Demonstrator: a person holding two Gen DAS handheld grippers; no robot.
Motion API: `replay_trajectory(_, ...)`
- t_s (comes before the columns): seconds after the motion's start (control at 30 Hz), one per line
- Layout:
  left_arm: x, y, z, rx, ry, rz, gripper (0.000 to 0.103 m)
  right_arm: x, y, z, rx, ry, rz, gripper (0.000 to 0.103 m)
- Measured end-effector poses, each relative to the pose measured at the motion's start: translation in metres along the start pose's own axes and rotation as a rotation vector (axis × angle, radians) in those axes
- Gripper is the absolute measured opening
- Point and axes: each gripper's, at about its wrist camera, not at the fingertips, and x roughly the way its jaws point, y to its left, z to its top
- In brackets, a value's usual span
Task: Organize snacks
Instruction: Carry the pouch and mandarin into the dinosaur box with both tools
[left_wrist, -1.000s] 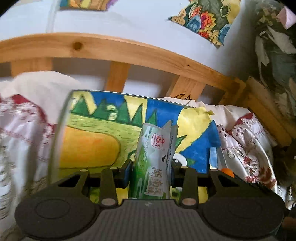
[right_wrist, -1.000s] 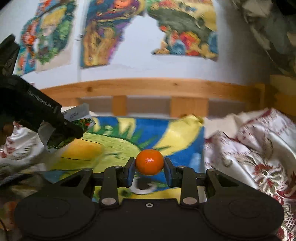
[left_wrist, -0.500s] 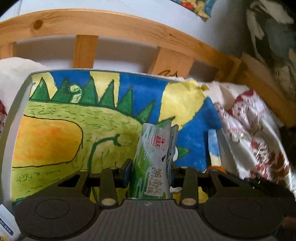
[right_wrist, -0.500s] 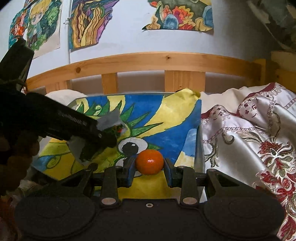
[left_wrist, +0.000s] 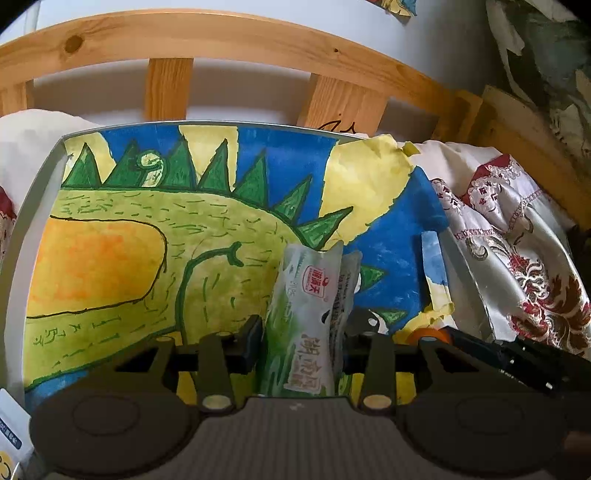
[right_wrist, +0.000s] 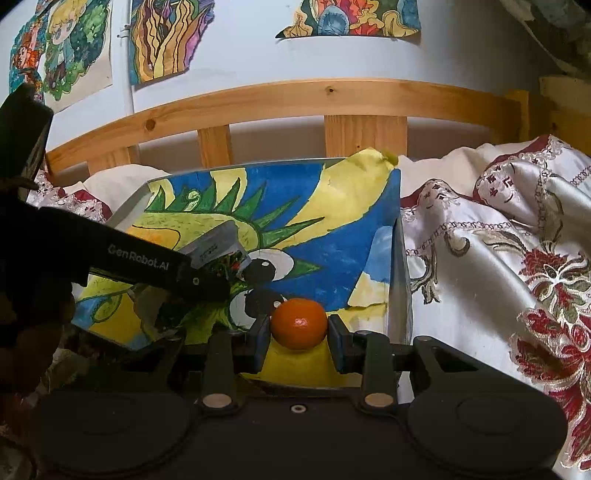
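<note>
Overhead, left hand-held gripper (left_wrist: 303, 338) pinching snack packet (left_wrist: 308, 317), right hand-held gripper (right_wrist: 298, 332) clamping tangerine (right_wrist: 299, 323), painted tray (left_wrist: 37, 206) beneath.

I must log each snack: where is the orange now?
In the right wrist view, the orange sits clamped in the right gripper, above the dinosaur-painted tray.

We are viewing both frames under soft, moderate daylight with no hard-edged shadows. Fisheye distortion is bowing the wooden headboard rail (left_wrist: 236, 40) into an arch, and black vignetting is cutting the corners. The satin bedspread (right_wrist: 517, 236) is showing a pale sheen, and a small highlight is glinting on the orange (right_wrist: 299, 328). The left gripper (right_wrist: 207, 280) is reading nearly black in the right wrist view, its detail lost. Focus is holding sharp centrally and softening toward the rims.
</note>
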Motion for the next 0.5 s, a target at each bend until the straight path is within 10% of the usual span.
replay_trajectory(0.5, -0.055, 0.006, -0.01, -0.096, -0.157, 0.024, 0.096, -0.029, 0.001, 0.007, -0.006, -0.096, 0.003, 0.073)
